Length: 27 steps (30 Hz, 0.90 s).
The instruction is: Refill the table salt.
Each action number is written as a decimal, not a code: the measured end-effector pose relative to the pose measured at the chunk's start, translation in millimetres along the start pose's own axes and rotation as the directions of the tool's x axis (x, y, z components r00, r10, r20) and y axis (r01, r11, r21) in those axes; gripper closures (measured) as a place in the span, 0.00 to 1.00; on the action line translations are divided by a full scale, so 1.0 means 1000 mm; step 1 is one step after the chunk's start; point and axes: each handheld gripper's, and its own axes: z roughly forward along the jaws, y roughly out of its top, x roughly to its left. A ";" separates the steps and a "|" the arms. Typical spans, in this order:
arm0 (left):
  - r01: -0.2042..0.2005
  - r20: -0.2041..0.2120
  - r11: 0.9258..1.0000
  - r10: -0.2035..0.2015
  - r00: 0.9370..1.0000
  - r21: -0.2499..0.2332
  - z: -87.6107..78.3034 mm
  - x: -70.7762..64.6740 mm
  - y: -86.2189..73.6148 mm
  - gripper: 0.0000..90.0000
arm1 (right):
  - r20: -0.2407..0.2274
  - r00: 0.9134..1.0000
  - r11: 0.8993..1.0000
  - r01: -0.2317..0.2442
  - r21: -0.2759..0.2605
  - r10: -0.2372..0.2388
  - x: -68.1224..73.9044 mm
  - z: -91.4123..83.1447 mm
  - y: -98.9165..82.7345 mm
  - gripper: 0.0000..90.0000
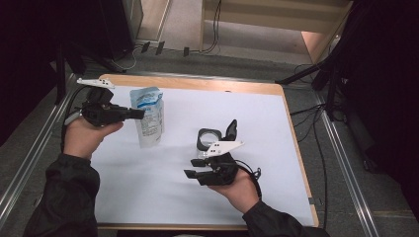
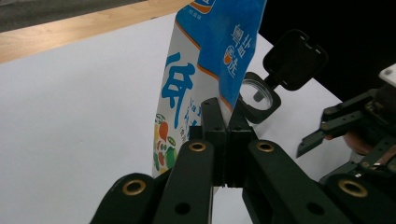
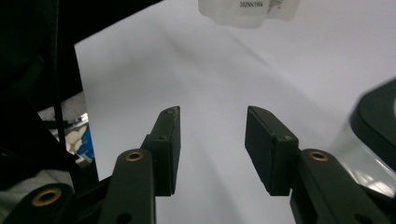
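The left tongs [image 1: 141, 114] are clamped on the edge of a blue-and-white printed plastic refill pouch [image 1: 149, 117], with the pads pressed together on the film as seen in the left gripper view [image 2: 227, 140]. The pouch hangs upright from this grip over the white sheet covering the wood-edged tabletop [image 1: 197, 84], on the left half of the surface; whether its lower end touches the sheet cannot be determined. The right tongs [image 1: 192, 168] are parted with nothing between the jaws, and in the right gripper view [image 3: 212, 140] only bare white sheet lies in the gap. A clear round container with a black hinged lid standing open [image 1: 210, 137] rests on the sheet just beyond the right tongs, well apart from the pouch. In the left gripper view the container [image 2: 259, 95] appears behind the pouch's right edge [image 2: 210, 60].
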 end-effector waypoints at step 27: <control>-0.087 0.101 0.996 0.084 0.991 0.027 -0.005 -0.044 0.005 1.00 | 0.033 0.999 0.999 0.040 0.005 -0.040 -0.006 0.071 0.020 0.59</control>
